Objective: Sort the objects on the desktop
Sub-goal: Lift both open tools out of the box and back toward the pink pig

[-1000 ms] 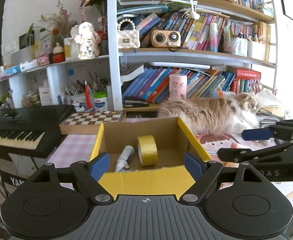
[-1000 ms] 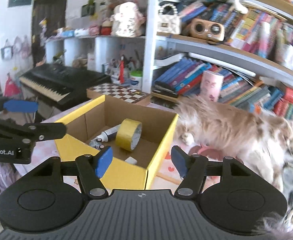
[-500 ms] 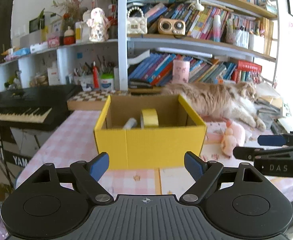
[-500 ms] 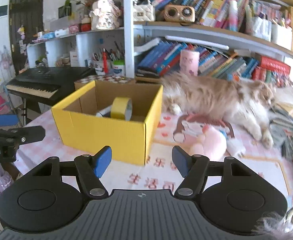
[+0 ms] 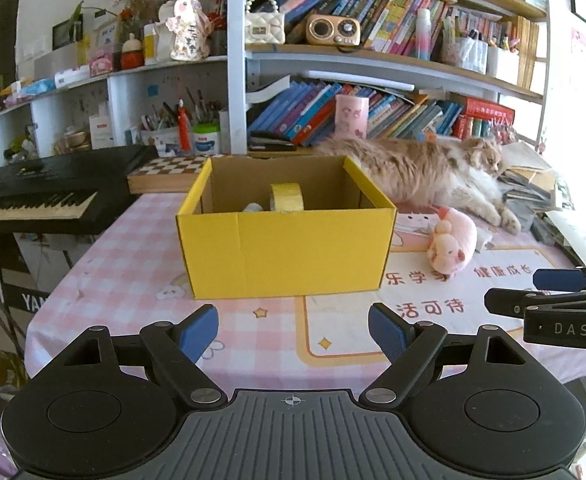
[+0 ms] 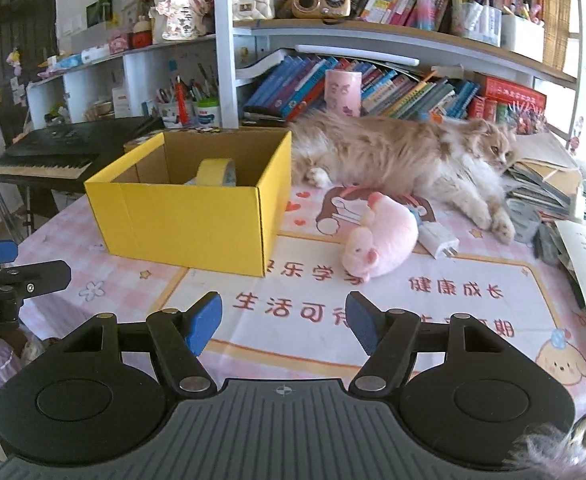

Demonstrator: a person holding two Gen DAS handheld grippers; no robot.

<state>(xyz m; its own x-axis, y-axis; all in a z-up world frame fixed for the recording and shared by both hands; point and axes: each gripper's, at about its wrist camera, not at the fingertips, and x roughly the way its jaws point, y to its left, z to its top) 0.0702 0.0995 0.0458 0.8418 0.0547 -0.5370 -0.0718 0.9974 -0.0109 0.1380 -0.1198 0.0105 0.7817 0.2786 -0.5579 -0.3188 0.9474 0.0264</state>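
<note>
Two empty claws, left claw [image 5: 293, 334] wide, right claw [image 6: 283, 322] half-spread, yellow box [image 5: 289, 252] ahead

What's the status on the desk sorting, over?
Left tool open, empty. Right tool open, empty, jaws opening. Yellow tape roll in yellow box; pink plush pig and white charger still out. Cat lying behind them.

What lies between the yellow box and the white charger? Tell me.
The pink plush pig, lying on the mat between yellow box and white charger; right wrist view shows it.
</note>
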